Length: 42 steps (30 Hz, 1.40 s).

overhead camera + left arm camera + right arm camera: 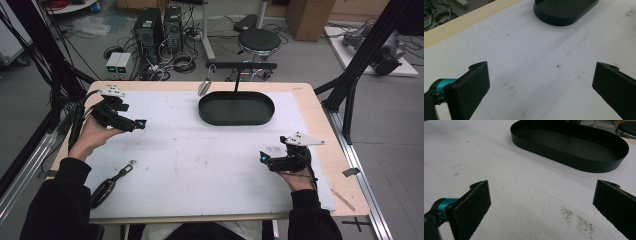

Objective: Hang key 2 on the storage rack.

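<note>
Black tray: a black oval tray (236,108) of thin metal sits at the far middle of the table, its long axis running left to right across the table, parallel to the far edge; it is empty inside in the right gripper view (571,145).
Stand: an upright post rises from the tray's far side and carries a black crossbar (241,65) lying along the same left-right line.
Hanging piece: one silvery clip-like item (204,86) hangs from the bar's left end, just left of the tray; its exact kind is hard to tell at this size.
Carabiner: one dark carabiner with a short strap (111,183) lies near the front left edge, its long axis slanting from front left to back right, the pale tip pointing toward the table's middle.
Left gripper: the left gripper (131,123) is held above the left side of the sheet, pointing right toward the middle; its jaws stand wide apart with nothing between them, and the tray's rim (564,15) lies ahead of them.
Right gripper: the right gripper (270,161) sits over the front right, pointing left; its jaws are spread wide and bare.
Surface: a white sheet (200,160), stained in places, covers the wooden table (345,190).
Count: one tray, one stand, one hanging piece, one carabiner, two grippers.
</note>
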{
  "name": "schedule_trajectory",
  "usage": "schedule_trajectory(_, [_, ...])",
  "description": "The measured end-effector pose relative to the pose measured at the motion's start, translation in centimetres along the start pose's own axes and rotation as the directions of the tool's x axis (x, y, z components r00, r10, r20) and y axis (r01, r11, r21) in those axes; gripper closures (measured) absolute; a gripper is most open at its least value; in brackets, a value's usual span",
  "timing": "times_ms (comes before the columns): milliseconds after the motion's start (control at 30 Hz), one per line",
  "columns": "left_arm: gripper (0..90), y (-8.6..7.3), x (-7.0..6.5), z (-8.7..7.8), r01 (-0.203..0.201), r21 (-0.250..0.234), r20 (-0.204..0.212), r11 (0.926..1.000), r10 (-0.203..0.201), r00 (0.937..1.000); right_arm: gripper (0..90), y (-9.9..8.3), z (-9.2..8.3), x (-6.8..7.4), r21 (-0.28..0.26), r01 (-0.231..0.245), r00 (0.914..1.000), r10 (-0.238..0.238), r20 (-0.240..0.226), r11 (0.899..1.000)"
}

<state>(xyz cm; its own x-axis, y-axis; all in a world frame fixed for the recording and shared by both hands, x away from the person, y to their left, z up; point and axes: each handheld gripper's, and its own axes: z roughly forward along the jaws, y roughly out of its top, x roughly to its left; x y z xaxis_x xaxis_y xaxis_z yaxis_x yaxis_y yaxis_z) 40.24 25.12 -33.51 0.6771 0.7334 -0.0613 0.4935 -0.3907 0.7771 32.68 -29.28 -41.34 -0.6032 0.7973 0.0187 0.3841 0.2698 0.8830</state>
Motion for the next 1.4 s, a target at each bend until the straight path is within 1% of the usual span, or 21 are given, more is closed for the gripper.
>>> schedule_trajectory(100, [1.7, -0.8, 0.1, 0.0, 0.005, 0.014, 0.004, 0.9999, -0.005, 1.0, 0.6, 0.0, 0.0, 0.0, 0.0, 0.002, 1.0, -0.002, 0.0, 1.0])
schedule_trajectory(233, [1.7, -2.0, 0.0, 0.1, 0.022, 0.019, 0.004, 0.9996, -0.022, 0.9998, 0.6, 0.0, 0.0, 0.1, 0.002, -0.002, 1.0, 0.002, -0.002, 1.0])
schedule_trajectory(500, [1.7, -4.0, -0.5, -0.2, 0.029, 0.054, 0.006, 0.9981, -0.03, 0.9995, 0.6, 0.0, 0.0, 0.0, 0.0, 0.003, 1.0, -0.003, 0.0, 1.0])
schedule_trajectory(600, [1.7, -4.9, -0.7, -0.2, 0.026, 0.078, 0.009, 0.9966, -0.027, 0.9996, 0.6, 0.0, 0.0, 0.1, 0.004, -0.001, 1.0, 0.001, -0.001, 1.0])
schedule_trajectory(700, [1.7, -5.7, -0.9, 0.0, 0.023, 0.116, 0.006, 0.993, -0.023, 0.9997, 0.6, 0.0, 0.0, 0.1, 0.004, 0.007, 1.0, -0.007, -0.001, 1.0])
schedule_trajectory(867, [1.7, -6.7, -1.1, -0.2, 0.036, 0.132, 0.006, 0.9906, -0.037, 0.9993, 0.6, 0.0, 0.0, 0.2, 0.004, 0.003, 1.0, -0.003, -0.004, 1.0])
schedule_trajectory(1133, [1.8, -8.0, -1.6, -0.5, 0.036, 0.171, 0.017, 0.9846, -0.04, 0.9991, 0.6, 0.0, 0.1, 0.2, 0.003, 0.014, 0.9999, -0.014, -0.003, 1.0])
schedule_trajectory(1167, [1.7, -8.2, -1.6, -0.5, 0.034, 0.176, 0.019, 0.9839, -0.038, 0.9991, 0.6, 0.0, 0.1, 0.2, 0.005, 0.01, 0.9999, -0.01, -0.004, 1.0])
schedule_trajectory(1233, [1.7, -8.7, -1.8, -0.5, 0.05, 0.181, 0.032, 0.9823, -0.056, 0.9979, 0.6, 0.0, 0.1, 0.2, 0.004, 0.016, 0.9999, -0.015, -0.002, 1.0])
schedule_trajectory(1267, [1.7, -8.8, -1.8, -0.5, 0.05, 0.185, 0.039, 0.9814, -0.058, 0.9975, 0.6, 0.0, 0.1, 0.2, 0.003, 0.015, 0.9999, -0.015, -0.002, 1.0])
schedule_trajectory(1300, [1.7, -9.0, -1.9, -0.5, 0.048, 0.2, 0.04, 0.9786, -0.057, 0.9976, 0.6, 0.0, 0.1, 0.2, 0.003, 0.015, 0.9999, -0.015, -0.002, 1.0])
schedule_trajectory(1400, [1.7, -9.8, -2.2, -0.7, 0.051, 0.222, 0.048, 0.9737, -0.063, 0.9968, 0.6, 0.0, 0.1, 0.2, 0.003, 0.014, 0.9999, -0.014, -0.003, 1.0])
